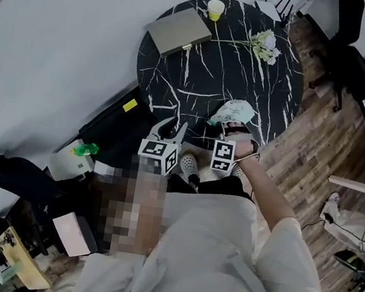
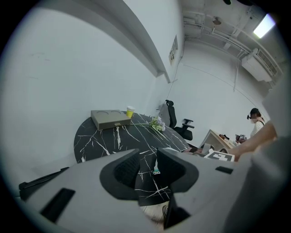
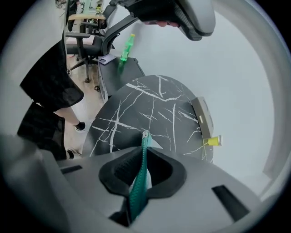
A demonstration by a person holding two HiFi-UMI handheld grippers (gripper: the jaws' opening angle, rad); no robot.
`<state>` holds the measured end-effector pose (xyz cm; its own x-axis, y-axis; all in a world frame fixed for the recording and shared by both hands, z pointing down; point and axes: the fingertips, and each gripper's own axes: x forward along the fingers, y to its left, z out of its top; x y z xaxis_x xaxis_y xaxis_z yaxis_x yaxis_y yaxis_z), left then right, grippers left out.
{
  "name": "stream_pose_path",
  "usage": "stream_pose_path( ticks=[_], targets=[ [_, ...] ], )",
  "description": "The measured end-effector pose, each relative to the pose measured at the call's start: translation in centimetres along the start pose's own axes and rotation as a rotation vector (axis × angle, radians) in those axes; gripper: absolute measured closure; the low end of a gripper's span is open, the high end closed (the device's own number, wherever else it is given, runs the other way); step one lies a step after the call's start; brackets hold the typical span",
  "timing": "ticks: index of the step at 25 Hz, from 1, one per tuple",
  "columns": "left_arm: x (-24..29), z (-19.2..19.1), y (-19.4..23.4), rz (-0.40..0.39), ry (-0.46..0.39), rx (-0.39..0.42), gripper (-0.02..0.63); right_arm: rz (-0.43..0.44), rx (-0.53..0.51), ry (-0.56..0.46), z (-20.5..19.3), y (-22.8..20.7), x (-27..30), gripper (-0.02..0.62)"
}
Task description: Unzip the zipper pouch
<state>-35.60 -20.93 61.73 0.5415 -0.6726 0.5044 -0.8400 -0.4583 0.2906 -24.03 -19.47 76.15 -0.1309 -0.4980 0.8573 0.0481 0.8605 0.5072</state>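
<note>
Black, white-veined round marble table (image 1: 199,83) carries the pale fabric pouch (image 1: 233,110) with a teal zipper at its near edge in the head view, my right gripper (image 1: 231,127) on it and my left gripper (image 1: 171,130) near its left. A yellow paper cup (image 1: 216,9), contents unseen, a flat grey box (image 1: 179,30) and pale flowers (image 1: 264,45) sit at the far side, wooden plank floor (image 1: 304,161) beyond. Left gripper view: my jaws stand partly apart, nothing between them; right gripper view: my jaws pinch the pouch's teal zipper edge between the pads.
</note>
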Motion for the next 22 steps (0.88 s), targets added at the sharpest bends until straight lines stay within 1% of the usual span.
stream_pose_path(
  ticks=[6, 11, 15, 18, 22],
  targets=[
    [0.2, 0.4, 0.2, -0.001, -0.006, 0.004, 0.479, 0.009, 0.081, -0.026, -0.1, -1.5, -1.5, 0.565],
    [0.6, 1.0, -0.3, -0.013, -0.011, 0.016, 0.479, 0.032, 0.149, -0.104, 0.1, -3.2, -3.6, 0.566],
    [0.9, 1.3, -1.0, -0.029, -0.014, 0.020, 0.479, 0.041, 0.210, -0.147, -0.4, -4.3, -4.9, 0.568],
    [1.2, 1.3, -1.7, -0.039, -0.010, 0.038, 0.479, 0.049, 0.249, -0.178, -0.9, -5.2, -5.9, 0.568],
    [1.9, 1.5, -2.9, -0.057, 0.005, 0.082, 0.479, 0.062, 0.286, -0.221, -2.0, -6.2, -7.0, 0.568]
  ],
)
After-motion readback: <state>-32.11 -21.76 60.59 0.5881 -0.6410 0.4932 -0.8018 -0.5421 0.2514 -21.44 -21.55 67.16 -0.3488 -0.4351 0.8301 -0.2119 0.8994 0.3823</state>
